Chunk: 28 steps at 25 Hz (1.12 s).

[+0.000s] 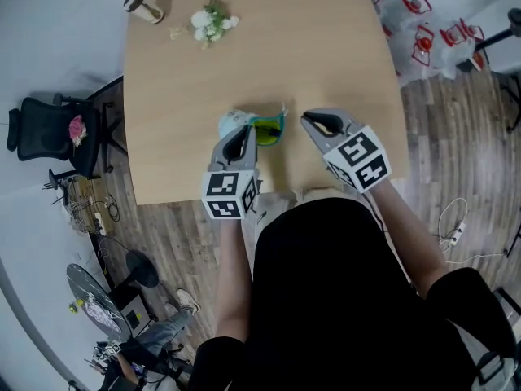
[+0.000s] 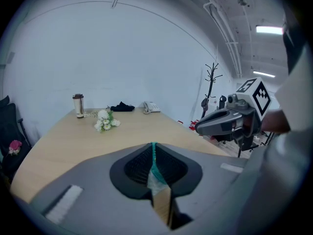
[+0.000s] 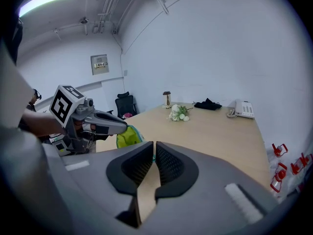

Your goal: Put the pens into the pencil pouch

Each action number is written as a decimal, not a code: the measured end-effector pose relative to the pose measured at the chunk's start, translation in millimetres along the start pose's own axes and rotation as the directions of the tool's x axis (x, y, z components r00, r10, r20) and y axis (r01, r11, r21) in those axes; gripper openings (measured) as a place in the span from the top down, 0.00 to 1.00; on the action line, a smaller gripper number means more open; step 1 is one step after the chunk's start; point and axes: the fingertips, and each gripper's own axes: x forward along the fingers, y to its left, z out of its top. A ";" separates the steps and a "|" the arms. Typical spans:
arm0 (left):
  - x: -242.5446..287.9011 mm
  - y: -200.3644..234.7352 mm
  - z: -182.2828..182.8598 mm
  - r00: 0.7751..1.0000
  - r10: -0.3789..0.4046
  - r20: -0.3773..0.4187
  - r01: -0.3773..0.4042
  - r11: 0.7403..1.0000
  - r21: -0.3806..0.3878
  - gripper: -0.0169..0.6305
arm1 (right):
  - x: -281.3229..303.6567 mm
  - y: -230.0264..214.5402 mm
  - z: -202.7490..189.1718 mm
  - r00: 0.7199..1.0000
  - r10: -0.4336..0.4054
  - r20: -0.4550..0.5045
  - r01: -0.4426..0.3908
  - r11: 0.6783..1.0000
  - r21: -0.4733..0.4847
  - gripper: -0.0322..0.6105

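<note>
The pencil pouch (image 1: 267,129) hung at my left gripper's (image 1: 242,133) tips, teal rim pinched between its jaws; no pens showed. My right gripper (image 1: 309,119), just beside it, was closing on nothing. I judged the mouth wanted holding open and steady.

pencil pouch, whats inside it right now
The pencil pouch shows only yellow-green lining through its open mouth. No pen is visible, but the left gripper, shut on its rim, covers the rest.
</note>
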 end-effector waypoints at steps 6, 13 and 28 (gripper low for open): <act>-5.0 2.5 -0.5 1.000 0.000 0.002 0.000 1.000 0.003 0.95 | -7.1 4.1 8.1 0.999 -0.011 0.034 0.011 1.000 -0.006 0.93; -9.9 1.5 -3.7 1.000 -0.014 0.000 0.014 1.000 0.005 0.95 | -13.4 12.3 9.0 0.999 -0.026 0.045 0.026 1.000 -0.009 0.94; -6.3 0.5 -4.3 0.999 -0.040 -0.011 0.040 0.999 0.018 0.95 | -18.7 9.1 9.6 0.997 -0.060 0.046 0.060 0.998 0.006 0.94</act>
